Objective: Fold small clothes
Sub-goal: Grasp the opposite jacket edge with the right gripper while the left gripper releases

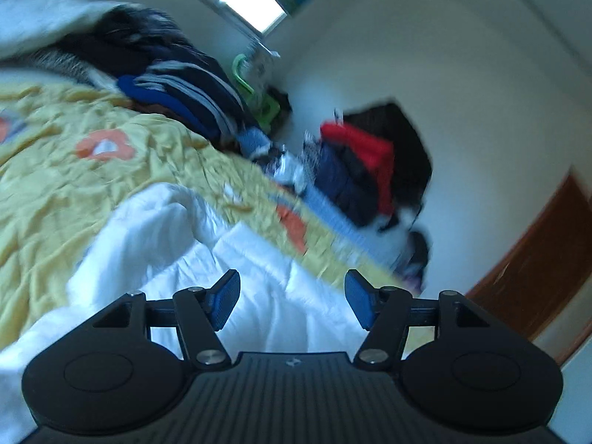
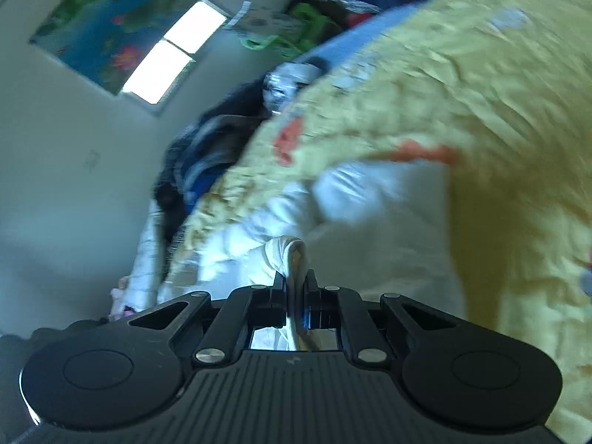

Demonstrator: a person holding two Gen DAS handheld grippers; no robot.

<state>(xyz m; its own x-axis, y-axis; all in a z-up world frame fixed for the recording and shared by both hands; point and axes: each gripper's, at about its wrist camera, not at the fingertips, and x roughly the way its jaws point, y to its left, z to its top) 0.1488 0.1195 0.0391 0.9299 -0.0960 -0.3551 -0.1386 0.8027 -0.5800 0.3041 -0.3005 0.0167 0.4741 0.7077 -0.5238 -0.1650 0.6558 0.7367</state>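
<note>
A soft white garment (image 1: 192, 259), creased and rumpled, is being shown spread on the bed's yellow quilted cover (image 1: 55, 170), which is printed with orange flowers. The left gripper (image 1: 292, 305) is being held wide open above it, blue ribbed pads bare. At 12 o'clock of the right gripper (image 2: 295, 285), a bunched fold of the garment is being pinched between closed jaws. Striped dark clothes (image 1: 185, 88) are being seen piled at 11 o'clock.
</note>
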